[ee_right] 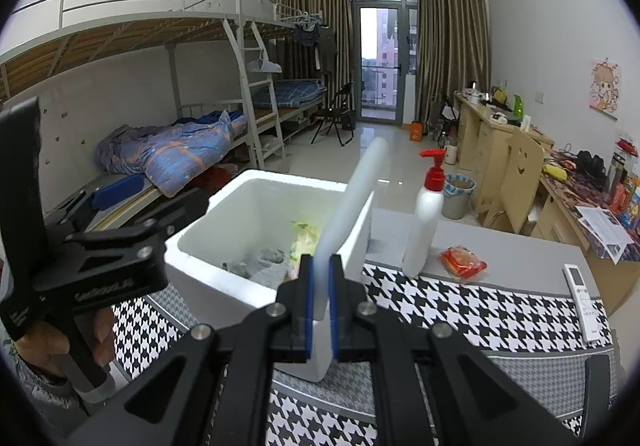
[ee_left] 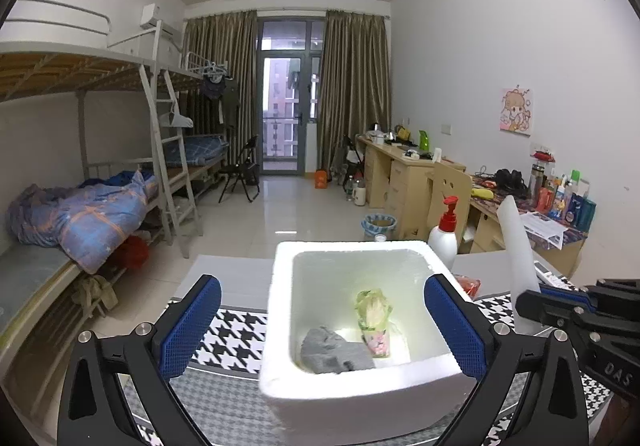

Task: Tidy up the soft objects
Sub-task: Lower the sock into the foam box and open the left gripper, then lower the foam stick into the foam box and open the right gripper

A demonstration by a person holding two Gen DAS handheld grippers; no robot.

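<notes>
Two grippers work over a white foam box point(ee_left: 360, 378) that stands on a table with a houndstooth cloth point(ee_left: 236, 338). The left gripper point(ee_left: 320, 330) is spread wide and holds nothing; its blue-padded fingers point(ee_left: 188, 326) sit one on either side of the box's near rim, the left finger clear of the outer wall, the right finger over the right wall.

Between those fingers, on the box floor, lie a grey cloth point(ee_left: 334, 352) toward the near wall and a green patterned pouch point(ee_left: 374, 320) just beyond it, touching it. Open floor remains around both, toward the far wall.

The right gripper point(ee_right: 319, 310) is clamped on a white foam lid point(ee_right: 352, 201), held on edge. The lid rises up and away from the fingers, tilted to the right, standing against the box's right wall.

Right of those fingers, well apart, stand a white pump bottle point(ee_right: 426, 217) with a red top, a red packet point(ee_right: 462, 262) and a remote control point(ee_right: 582, 298) near the table's right edge.
</notes>
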